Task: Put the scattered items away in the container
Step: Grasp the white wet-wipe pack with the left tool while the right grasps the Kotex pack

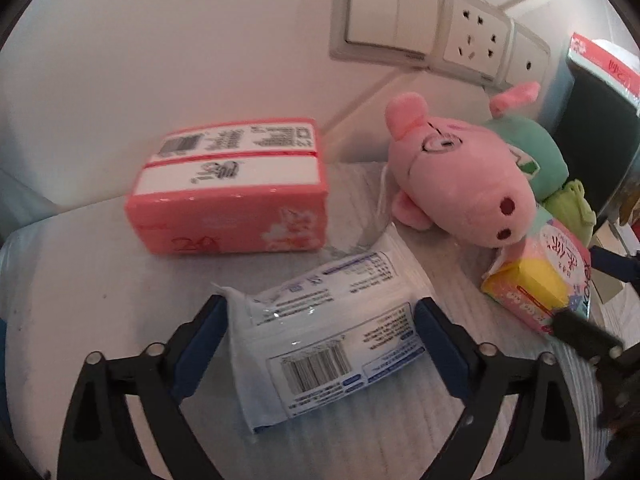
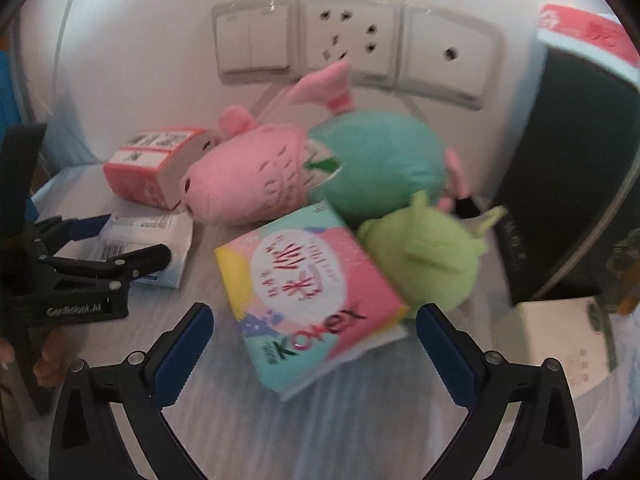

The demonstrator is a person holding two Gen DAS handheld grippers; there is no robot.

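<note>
— What lies closest to the left camera?

— A white wipes pack (image 1: 320,332), barcode side up, flat on the pale tabletop (image 1: 100,280). The left gripper (image 1: 320,344) has its blue-padded jaws spread wide, one on each side of the pack, with a gap at both pads; it grips nothing.

— And the right side?

— The right gripper (image 2: 314,340) is also wide open, jaws either side of a colourful Kotex pack (image 2: 308,296) that lies tilted on the table, not clamped. In the left view the same pack (image 1: 540,276) sits just beside the pig's snout.

— What else is scattered?

— A pink tissue pack (image 1: 232,188) near the wall, well left of the pink pig plush (image 1: 464,180). The pig lies on its side, its teal body (image 2: 380,160) toward the sockets (image 2: 344,36). A small green plush (image 2: 424,256) touches the Kotex pack's far corner.

— The container?

— A dark bin (image 2: 572,168) stands at the right, beyond the green plush; whether anything is inside cannot be told. A white box (image 2: 556,336) rests just in front of it.
</note>
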